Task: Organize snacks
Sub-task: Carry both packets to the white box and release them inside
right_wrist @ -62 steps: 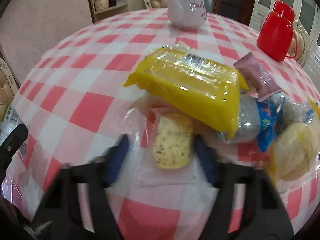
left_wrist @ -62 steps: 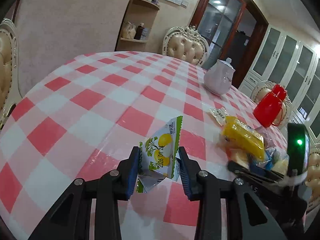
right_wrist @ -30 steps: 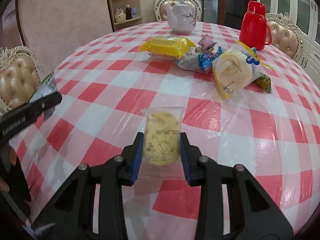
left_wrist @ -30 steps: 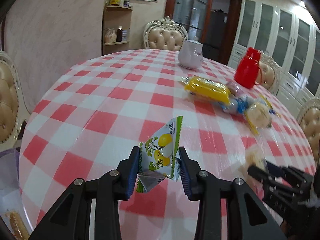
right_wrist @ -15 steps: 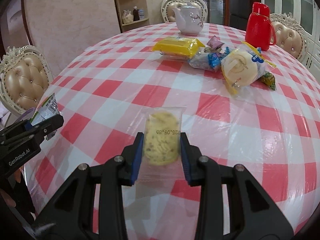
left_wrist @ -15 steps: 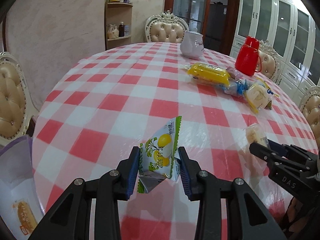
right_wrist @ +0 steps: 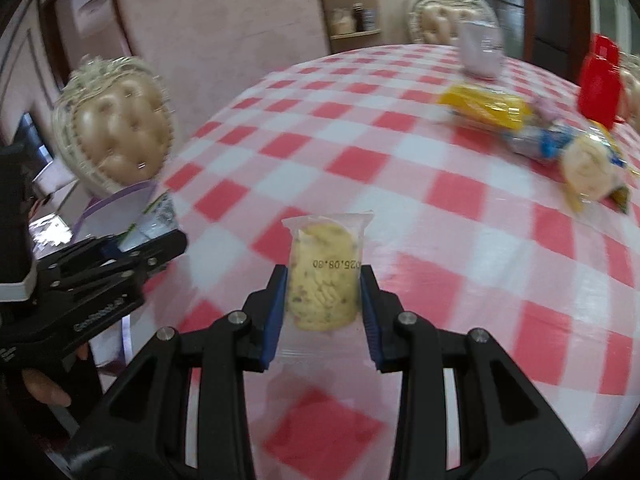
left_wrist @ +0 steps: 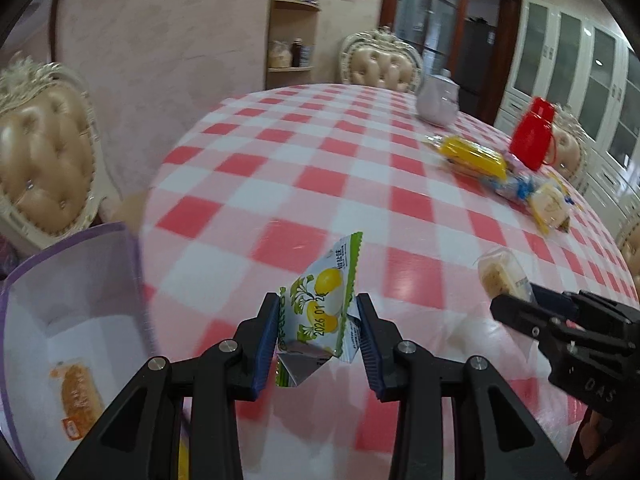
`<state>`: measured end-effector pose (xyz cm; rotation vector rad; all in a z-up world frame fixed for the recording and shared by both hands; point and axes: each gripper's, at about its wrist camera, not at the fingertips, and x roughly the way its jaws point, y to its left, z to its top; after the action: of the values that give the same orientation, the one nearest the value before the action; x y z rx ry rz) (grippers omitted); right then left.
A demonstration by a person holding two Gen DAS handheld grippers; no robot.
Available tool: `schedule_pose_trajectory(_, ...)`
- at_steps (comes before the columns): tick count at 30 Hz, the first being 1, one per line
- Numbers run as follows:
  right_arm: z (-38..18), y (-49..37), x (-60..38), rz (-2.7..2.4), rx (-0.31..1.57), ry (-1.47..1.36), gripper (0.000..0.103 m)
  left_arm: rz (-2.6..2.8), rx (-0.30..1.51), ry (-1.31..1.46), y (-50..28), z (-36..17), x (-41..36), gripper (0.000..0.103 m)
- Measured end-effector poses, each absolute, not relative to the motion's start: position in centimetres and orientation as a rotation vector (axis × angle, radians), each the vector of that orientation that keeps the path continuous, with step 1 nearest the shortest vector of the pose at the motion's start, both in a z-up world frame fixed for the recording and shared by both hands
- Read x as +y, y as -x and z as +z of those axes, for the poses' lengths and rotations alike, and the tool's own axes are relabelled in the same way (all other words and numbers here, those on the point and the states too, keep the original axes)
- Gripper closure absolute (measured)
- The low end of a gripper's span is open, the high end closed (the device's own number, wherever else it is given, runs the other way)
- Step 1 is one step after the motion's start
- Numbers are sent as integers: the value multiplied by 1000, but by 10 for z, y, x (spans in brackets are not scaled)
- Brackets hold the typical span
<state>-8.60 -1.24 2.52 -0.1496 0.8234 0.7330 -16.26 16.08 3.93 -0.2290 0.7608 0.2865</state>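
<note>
Snacks, counted: one green-and-white lemon-print packet (left_wrist: 320, 304), printed "2026 01 2…", clamped between the blue pads of the left gripper (left_wrist: 318, 340) and held above the near edge of the table (left_wrist: 280, 168); one clear-wrapped pale biscuit (right_wrist: 324, 280), stamped with a date that reads upside down as "025.08.80", clamped upright in the right gripper (right_wrist: 325, 312), also above the table edge
One orange-wrapped snack (left_wrist: 78, 396) lying on the floor of a white box with a purple rim (left_wrist: 72, 240), which sits low at the left, beside the table
Loose pile at the far right of the red-and-white check cloth: one yellow packet (left_wrist: 472, 156), one blue-and-clear packet (left_wrist: 516, 188), one round pale bun in a clear wrap (left_wrist: 552, 206); further small packets there are too blurred to count
Non-snack items on the table: one white teapot (left_wrist: 438, 102), one red flask (left_wrist: 534, 140)
Lettering on the gripper bodies: "DAS" on the right, a blurred word on the left
</note>
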Motion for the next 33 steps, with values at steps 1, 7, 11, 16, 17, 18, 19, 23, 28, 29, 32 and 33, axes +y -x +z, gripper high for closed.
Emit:
schedule_pose_trajectory(1,25,91,-3,755,822,165,64,301,757,232,167,40,166,64)
schedule_pose_trajectory(7,25,118,50,909,824,236,64,415,744,284,199,41,210,64)
schedule_pose_trajectory(11,23,142,86,1006,821,300,64,506,738,319,221,41,242,64)
schedule_pose_trajectory(16,19,174,129,1134,823,372,64,604,742,357,247,36,277,64)
schedule_pose_trajectory(17,18,179,135,1151,822,386,64,620,744,361,251,35,282,64)
schedule_pose_trajectory(18,17,183,140,1163,823,397,64,642,749,366,256,33,289,64)
schedule_pose_trajectory(19,15,188,148,1181,825,412,64,660,753,372,260,31,296,64)
schedule_pose_trajectory(23,8,208,173,1239,829,472,64,724,763,389,277,25,319,64)
schedule_pose_trajectory(28,0,229,196,1302,830,530,64,793,771,405,294,20,340,64)
schedule_pose_trajectory(29,-1,231,199,1320,831,534,64,805,771,405,297,20,342,64)
schedule_pose_trajectory(32,-3,238,205,1359,825,551,63,850,770,406,303,20,351,63)
schedule_pose_trajectory(33,-3,239,205,1379,826,548,63,864,769,406,305,22,352,63)
